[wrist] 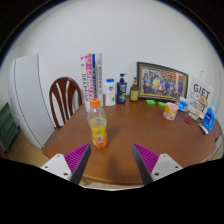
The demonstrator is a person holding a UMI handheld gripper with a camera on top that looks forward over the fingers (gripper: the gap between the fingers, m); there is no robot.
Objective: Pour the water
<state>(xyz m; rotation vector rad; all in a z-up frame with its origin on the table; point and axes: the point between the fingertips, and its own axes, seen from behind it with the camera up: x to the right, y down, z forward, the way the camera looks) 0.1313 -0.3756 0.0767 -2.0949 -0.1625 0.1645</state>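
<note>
An orange-coloured drink bottle (97, 127) with an orange cap stands upright on the round wooden table (150, 135), just ahead of my left finger. My gripper (112, 160) is open, with its purple pads (79, 157) spread wide and nothing between them. A small orange cup (171, 111) stands farther off toward the right, beyond the right finger. The bottle is apart from both fingers.
At the table's far side stand a tall pink-and-white carton (89, 77), a white bottle (109, 92), a dark blue bottle (121, 89), a small brown bottle (134, 91) and a framed picture (161, 80). Boxes (203, 103) sit at far right. A wooden chair (65, 98) stands left.
</note>
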